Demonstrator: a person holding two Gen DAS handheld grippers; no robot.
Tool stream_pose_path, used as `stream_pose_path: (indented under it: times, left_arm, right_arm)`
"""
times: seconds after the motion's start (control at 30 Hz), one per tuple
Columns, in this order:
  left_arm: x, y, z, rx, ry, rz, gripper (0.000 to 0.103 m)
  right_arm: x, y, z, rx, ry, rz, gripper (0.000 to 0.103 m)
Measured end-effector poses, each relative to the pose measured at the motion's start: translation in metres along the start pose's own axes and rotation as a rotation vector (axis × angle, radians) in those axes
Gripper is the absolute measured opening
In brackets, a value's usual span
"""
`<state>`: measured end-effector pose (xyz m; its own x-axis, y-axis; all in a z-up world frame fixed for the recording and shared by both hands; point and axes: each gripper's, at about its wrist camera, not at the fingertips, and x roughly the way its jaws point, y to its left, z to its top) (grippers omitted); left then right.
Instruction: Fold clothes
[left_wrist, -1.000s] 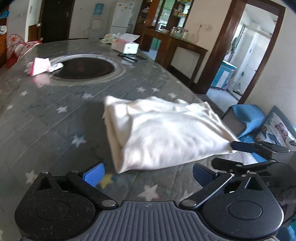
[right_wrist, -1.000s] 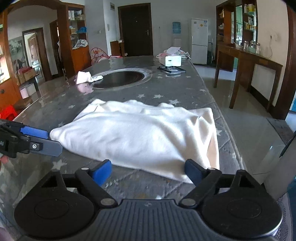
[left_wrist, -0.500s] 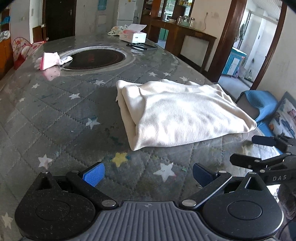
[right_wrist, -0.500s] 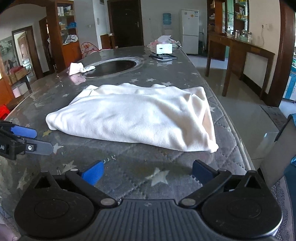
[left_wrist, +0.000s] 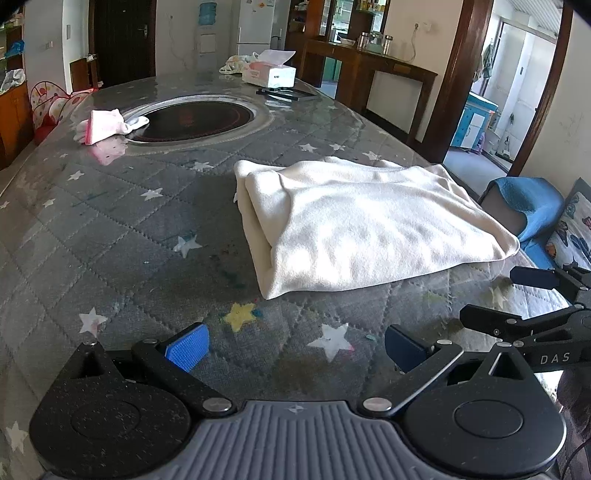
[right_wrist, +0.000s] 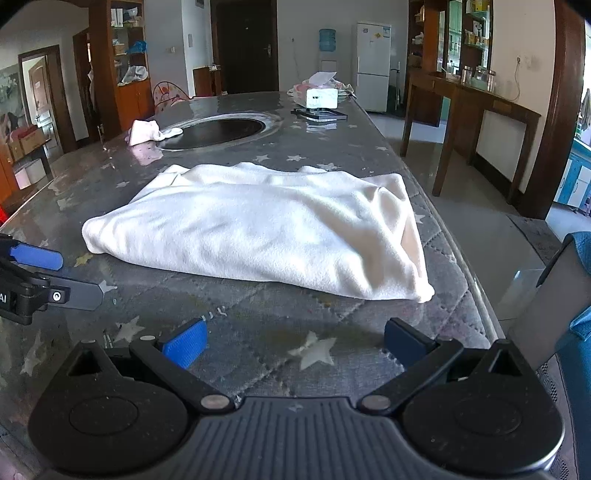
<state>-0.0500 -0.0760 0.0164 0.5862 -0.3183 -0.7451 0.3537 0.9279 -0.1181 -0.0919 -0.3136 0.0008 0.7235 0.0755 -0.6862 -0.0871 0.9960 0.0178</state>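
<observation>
A cream garment (left_wrist: 369, 225) lies folded in a flat oblong on the grey star-patterned table cover (left_wrist: 110, 229), with its thick folded edge toward the left. My left gripper (left_wrist: 295, 347) hovers open over bare cover, short of the garment's near edge, and nothing is between its blue pads. The right wrist view shows the same garment (right_wrist: 266, 229) ahead of my right gripper (right_wrist: 295, 341), which stands wide open and empty. Each gripper shows in the other's view, the right gripper (left_wrist: 532, 295) at the right edge and the left gripper (right_wrist: 37, 277) at the left edge, both clear of the cloth.
Beyond the garment a dark round plate (left_wrist: 192, 116) is set into the table. A pink and white cloth (left_wrist: 101, 125) lies at its left rim. A tissue box (left_wrist: 269, 72) and a black flat device (left_wrist: 286, 94) sit at the far end. The table's right edge (right_wrist: 461, 258) drops to the floor beside a blue seat (left_wrist: 524, 206).
Both grippers have drawn back from the garment's near corners, which now lie free on the table. The right gripper's jaws spread wider.
</observation>
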Motion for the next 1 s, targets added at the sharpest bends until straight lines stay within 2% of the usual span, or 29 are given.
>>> stream_pose_path:
  times: [0.33,1.0]
  left_arm:
    - [0.0024,-0.0063,-0.0021,0.024,-0.002,0.035,0.103]
    - [0.004,-0.009,-0.0019,0.025,-0.001,0.054,0.103]
  right_arm:
    - [0.0013,0.0016,0.0008,-0.005,0.0,-0.002,0.103]
    - [0.0019,0.002,0.0005,-0.006,-0.001,-0.003,0.103]
